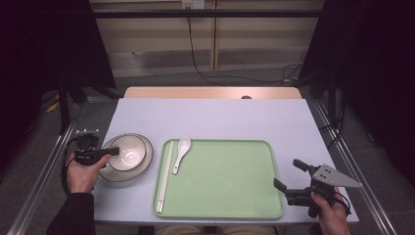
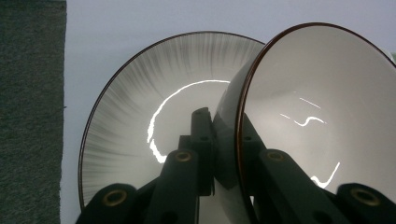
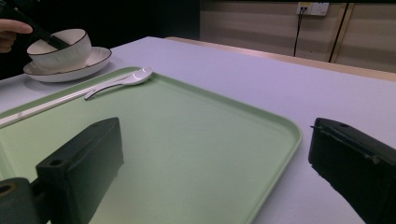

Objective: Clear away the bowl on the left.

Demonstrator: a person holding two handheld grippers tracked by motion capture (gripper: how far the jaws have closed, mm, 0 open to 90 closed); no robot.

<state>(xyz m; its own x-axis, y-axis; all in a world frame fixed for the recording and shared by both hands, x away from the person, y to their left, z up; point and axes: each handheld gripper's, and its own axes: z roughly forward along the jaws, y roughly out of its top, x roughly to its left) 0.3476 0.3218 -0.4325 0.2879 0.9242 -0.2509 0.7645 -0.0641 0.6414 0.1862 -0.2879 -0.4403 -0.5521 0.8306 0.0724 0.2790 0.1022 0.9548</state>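
Glossy round bowl, ribbed plate

White dark-rimmed bowl sits upright on matching plate.

Left gripper clamped (right gripper agape).

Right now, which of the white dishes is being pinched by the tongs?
The bowl. The left tongs squeeze its rim, one jaw inside and one outside. The plate under it, and the spoon on the green tray, lie untouched.
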